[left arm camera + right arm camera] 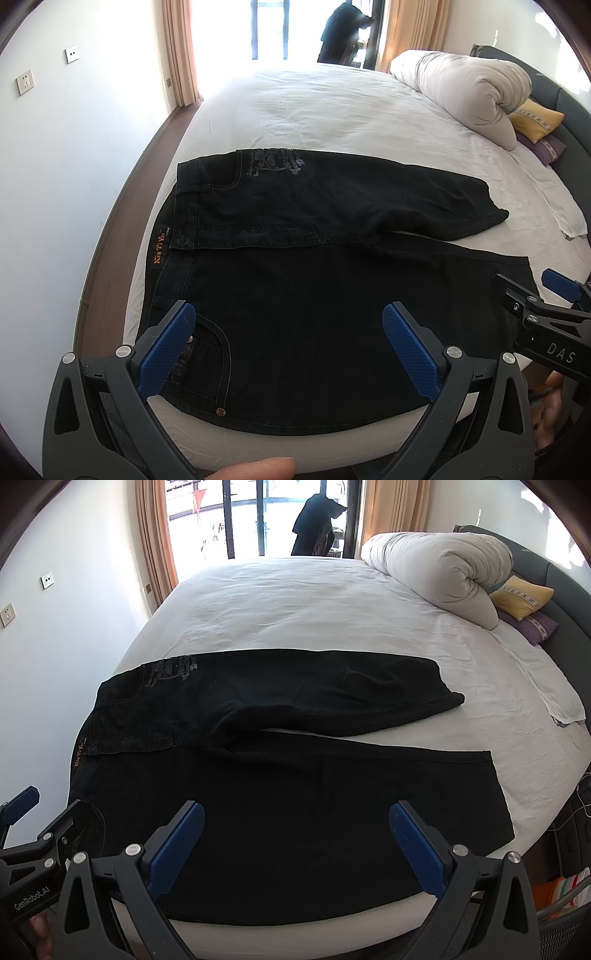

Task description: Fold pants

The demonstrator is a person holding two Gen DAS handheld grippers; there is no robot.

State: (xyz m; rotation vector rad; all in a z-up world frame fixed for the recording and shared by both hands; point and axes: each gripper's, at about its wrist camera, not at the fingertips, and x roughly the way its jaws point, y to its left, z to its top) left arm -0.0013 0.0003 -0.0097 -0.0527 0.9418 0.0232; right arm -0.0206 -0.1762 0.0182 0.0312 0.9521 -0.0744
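Two wide-open, empty grippers, left and right, are held above black jeans spread flat along the near edge of a white bed, legs still apart, so no fold is judged made yet.

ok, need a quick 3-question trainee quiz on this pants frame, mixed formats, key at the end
1. True or false: the black pants are already folded in half, one leg on the other.
2. What state are the left gripper and right gripper in? A) both open B) both shut on fabric C) one open, one shut
3. Fill in: the rolled white duvet lies at the bed's ___ end, beside a yellow pillow.

Key: 1 false, the legs lie spread apart on the bed sheet; 2 A; 3 headboard.
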